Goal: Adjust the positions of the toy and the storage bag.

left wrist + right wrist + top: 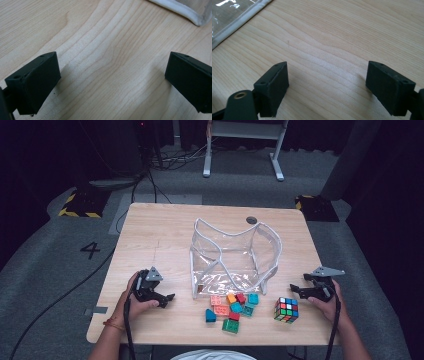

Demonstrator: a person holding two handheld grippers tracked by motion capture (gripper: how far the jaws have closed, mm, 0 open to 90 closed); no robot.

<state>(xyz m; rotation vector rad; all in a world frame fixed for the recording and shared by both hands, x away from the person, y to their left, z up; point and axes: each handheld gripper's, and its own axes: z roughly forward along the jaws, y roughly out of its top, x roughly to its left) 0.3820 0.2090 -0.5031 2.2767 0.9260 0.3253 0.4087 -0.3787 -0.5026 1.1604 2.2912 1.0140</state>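
Clear bag (235,255) stands open for the blocks (231,308); I rest both hand-held grippers, left (169,300) and right (295,289), wide and empty on the bench (155,225).

Wooden table (165,227), white desk frame (245,140) on grey floor (55,250) beyond.

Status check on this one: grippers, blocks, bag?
Left gripper open, right gripper open, both empty. Toy blocks and puzzle cube loose on table, outside clear bag. Nothing blocking.
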